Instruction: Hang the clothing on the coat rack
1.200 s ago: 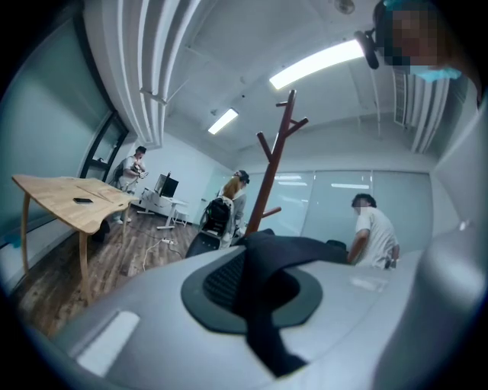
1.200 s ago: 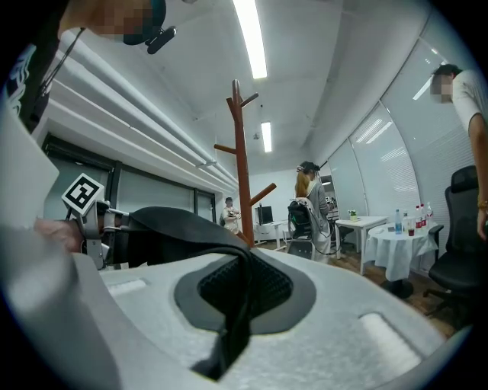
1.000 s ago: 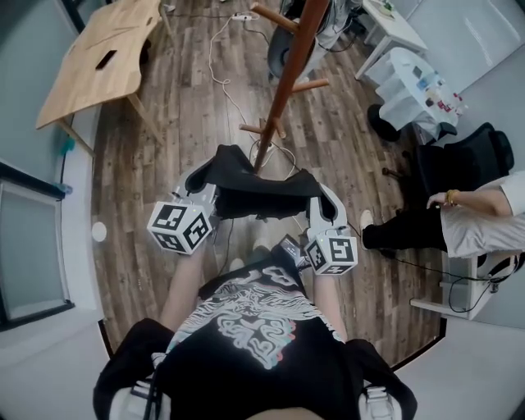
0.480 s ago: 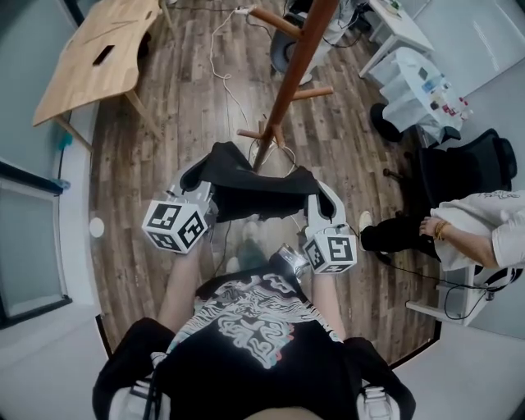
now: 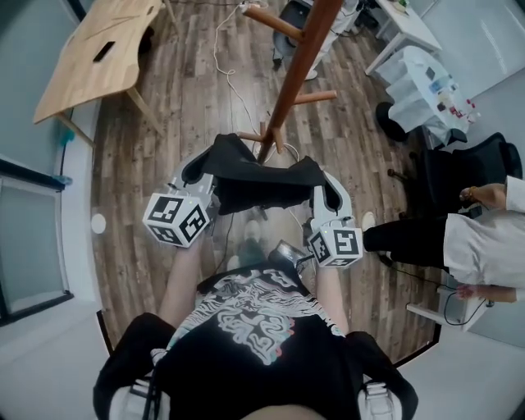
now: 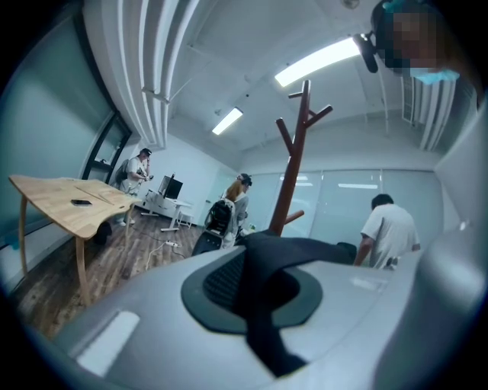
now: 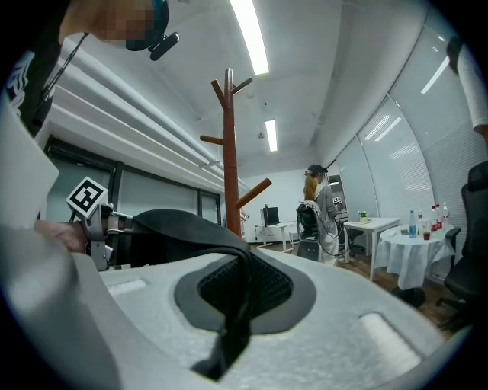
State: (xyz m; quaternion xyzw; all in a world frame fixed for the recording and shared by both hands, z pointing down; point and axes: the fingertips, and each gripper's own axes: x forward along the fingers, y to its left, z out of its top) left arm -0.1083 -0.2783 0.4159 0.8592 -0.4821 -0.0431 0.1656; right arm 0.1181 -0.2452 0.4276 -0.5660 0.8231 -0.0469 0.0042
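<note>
Obs.: the black garment is off the floor, slung as a band between the 2 tongs in front of the person's chest. The left tongs are closed tight on its left end. The left gripper view shows dark cloth pinched in the seam between the pads and trailing out below. The right tongs are likewise clamped on the right end, with a strip of cloth caught between the jaws in the right gripper view. The garment's long axis runs left to right across the person, roughly square to the line of approach. The coat rack stands straight ahead, beyond the far edge of the cloth. Its foot sits near the middle of the span, so neither hand is clearly nearer. The low side peg sticks out toward the right-hand side and the upper peg toward the left. In both gripper views the pegs lie above the level of the cloth. Judgement: carry phase, garment near the pole but not yet on any peg. The next move likely calls for raising the span and bringing it forward so the slack middle drops over a peg; the right-side peg looks the lower target. Risk: cloth draping across the pole unhooked and slipping off on release.
</note>
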